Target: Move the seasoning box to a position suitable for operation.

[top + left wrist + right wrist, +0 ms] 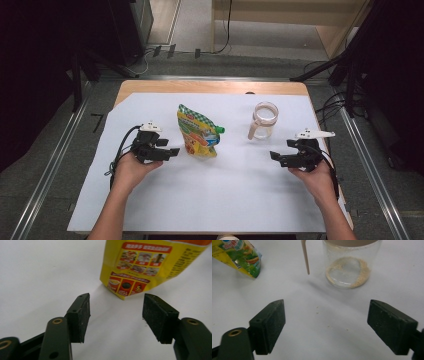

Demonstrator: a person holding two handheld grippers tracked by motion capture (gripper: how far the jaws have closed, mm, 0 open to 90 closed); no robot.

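Nearest the high camera, the person's two forearms come up from the bottom edge, each hand holding a gripper over the white sheet (200, 200) that covers the table. The left gripper (172, 151) has its jaws spread apart with nothing between them and points at the yellow and green pouch (197, 132), which stands upright just beside it near the sheet's middle; in the left gripper view the pouch's printed yellow bottom corner (130, 287) sits a little ahead of the open jaws. The right gripper (274, 156) also has its jaws wide apart and empty. Ahead of it stands the clear pitcher (263, 121) with a beige handle, and a ring of brownish residue on its bottom shows in the right gripper view (348, 271). A few crumbs lie on the sheet between pitcher and jaws.
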